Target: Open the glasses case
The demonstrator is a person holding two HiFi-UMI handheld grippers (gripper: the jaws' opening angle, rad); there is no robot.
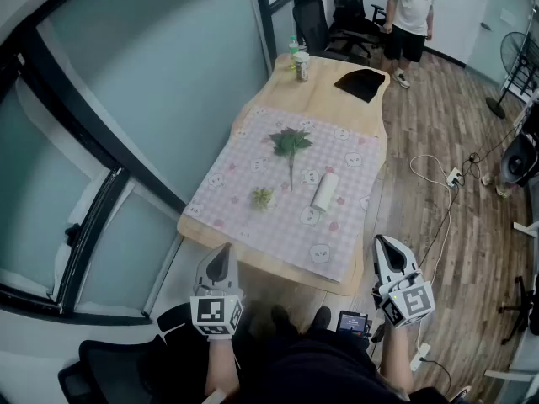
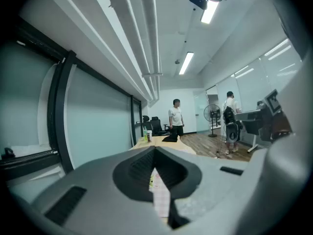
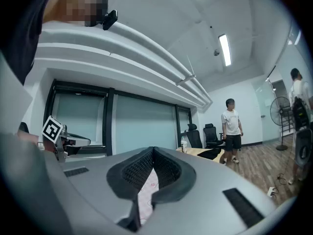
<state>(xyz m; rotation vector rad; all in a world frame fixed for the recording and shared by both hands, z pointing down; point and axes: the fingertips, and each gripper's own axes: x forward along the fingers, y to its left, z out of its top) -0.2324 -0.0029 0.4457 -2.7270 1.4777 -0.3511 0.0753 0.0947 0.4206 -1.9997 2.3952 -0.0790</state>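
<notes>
left gripper (image 1: 224,249): your fingers are closed tip to tip with nothing between them. It sits off the near edge of the tabletop (image 1: 324,99), by the near-left corner.
right gripper (image 1: 381,242): fingers closed and empty. It sits off the near-right corner, clear of the tabletop.
glasses case (image 1: 325,190): white and tube-shaped, lying flat on the checked cloth (image 1: 253,194). It is in the right half, closer to the right edge than the left and nearer the near edge than the far one. Its long axis runs roughly near to far. Neither of your grippers touches it, and both are well apart from it.
checked cloth: pink and white, covers the near part of the tabletop. The far end is bare wood.
leafy sprig (image 1: 290,144): on the cloth, toward its far edge, with the stem pointing at the near edge, just left of the case.
green cluster (image 1: 263,197): small, on the cloth, left of the case.
far end: a bottle (image 1: 293,50) and a cup (image 1: 301,66) at the far-left corner, a black item (image 1: 360,83) at the far-right corner.
person (image 1: 411,19): standing past the far end, beside the office chairs (image 1: 324,15).
</notes>
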